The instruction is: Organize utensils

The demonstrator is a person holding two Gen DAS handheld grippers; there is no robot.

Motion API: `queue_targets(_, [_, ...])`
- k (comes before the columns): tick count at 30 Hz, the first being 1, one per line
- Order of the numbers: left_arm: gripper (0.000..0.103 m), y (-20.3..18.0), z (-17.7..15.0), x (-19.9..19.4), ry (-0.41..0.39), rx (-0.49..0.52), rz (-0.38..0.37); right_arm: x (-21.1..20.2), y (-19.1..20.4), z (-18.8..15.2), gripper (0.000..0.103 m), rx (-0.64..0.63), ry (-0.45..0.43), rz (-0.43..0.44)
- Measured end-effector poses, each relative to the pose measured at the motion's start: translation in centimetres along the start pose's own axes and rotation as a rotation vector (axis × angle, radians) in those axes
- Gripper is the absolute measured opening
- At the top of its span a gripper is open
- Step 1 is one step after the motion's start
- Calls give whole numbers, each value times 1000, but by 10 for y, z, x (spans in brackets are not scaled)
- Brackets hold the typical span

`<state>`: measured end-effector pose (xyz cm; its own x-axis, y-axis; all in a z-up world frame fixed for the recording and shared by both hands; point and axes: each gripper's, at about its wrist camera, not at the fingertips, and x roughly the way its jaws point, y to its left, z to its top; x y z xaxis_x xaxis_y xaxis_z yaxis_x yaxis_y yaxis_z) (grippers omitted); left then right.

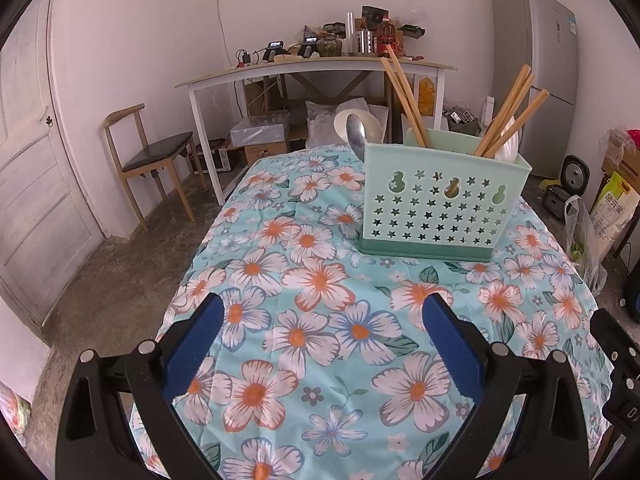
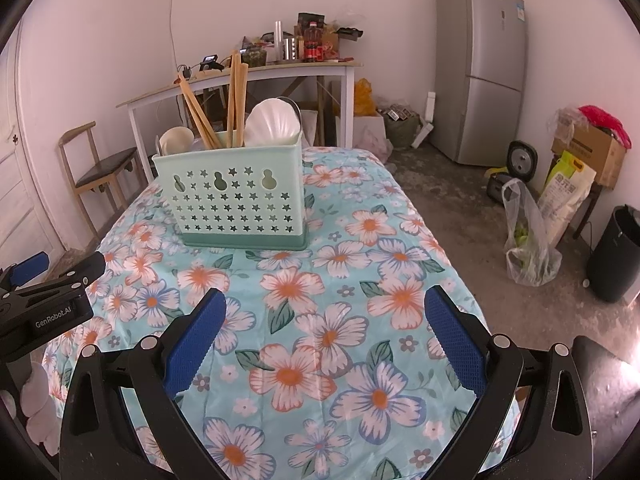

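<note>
Both tongs, left [image 1: 323, 326] and right [image 2: 325, 322], hang released. One mint star-holed basket [image 1: 436, 204] stands upper right, holding six chopsticks [image 1: 508, 110], one metal spoon [image 1: 357, 133], two white spoons [image 2: 272, 122].

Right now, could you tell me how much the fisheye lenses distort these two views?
Left wrist view: the far table edge bows, the door curves, corners vignette black. Right wrist view: the fridge leans, the green caddy stays sharp, and lighting is soft.

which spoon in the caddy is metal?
The spoon at the caddy's left end: grey, shiny bowl, in front of a white one. The other spoons are white.
</note>
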<state>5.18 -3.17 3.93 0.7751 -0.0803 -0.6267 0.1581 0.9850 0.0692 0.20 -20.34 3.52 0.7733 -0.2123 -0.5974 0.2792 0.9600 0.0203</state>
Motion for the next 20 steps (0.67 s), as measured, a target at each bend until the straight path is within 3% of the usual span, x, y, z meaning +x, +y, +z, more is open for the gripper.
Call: queue_targets(20, [97, 1, -2, -3, -12, 4, 1, -1, 3, 0, 95, -2, 2, 2])
